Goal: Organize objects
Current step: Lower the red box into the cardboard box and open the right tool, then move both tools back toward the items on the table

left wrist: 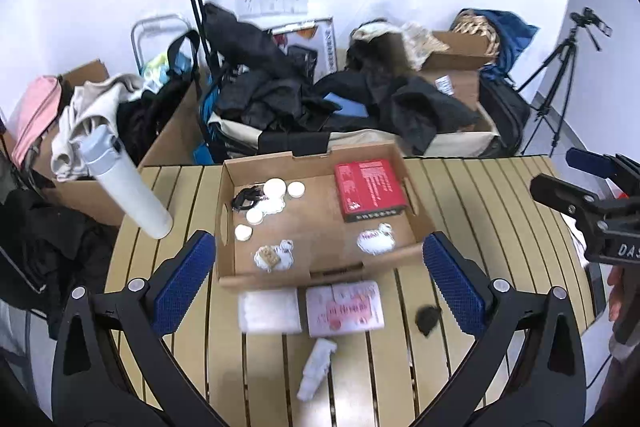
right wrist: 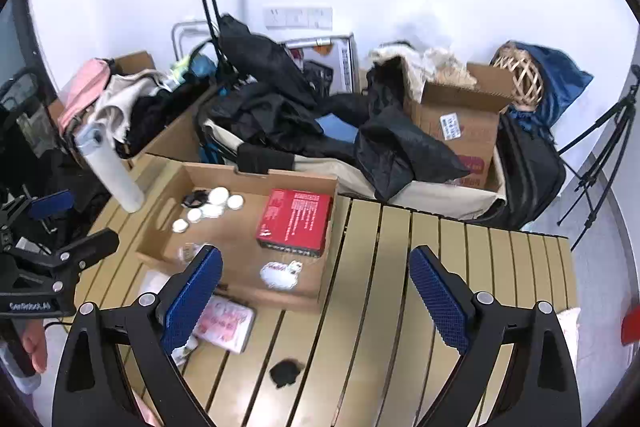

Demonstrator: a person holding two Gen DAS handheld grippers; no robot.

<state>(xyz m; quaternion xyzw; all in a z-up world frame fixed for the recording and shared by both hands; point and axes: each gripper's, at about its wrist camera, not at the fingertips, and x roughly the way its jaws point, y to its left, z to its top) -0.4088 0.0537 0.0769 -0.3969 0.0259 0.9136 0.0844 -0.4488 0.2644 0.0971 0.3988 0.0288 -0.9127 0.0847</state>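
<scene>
We see a cardboard tray (left wrist: 320, 269) on the slatted worktop (left wrist: 480, 195), holding a box (left wrist: 370, 189) at its right and round lids (left wrist: 275, 187) at left; a bottle (left wrist: 128, 187) stands left of it.

Shallow cardboard tray (left wrist: 416, 223) on slatted table; holds red box (left wrist: 370, 189), white discs (left wrist: 275, 187); stickers (left wrist: 376, 241).

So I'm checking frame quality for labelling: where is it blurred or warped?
Left wrist view: the white packets near the shallow cardboard tray are smeared; slats of the wooden table bow. Right wrist view: the red box is sharp; dark round rim.
</scene>
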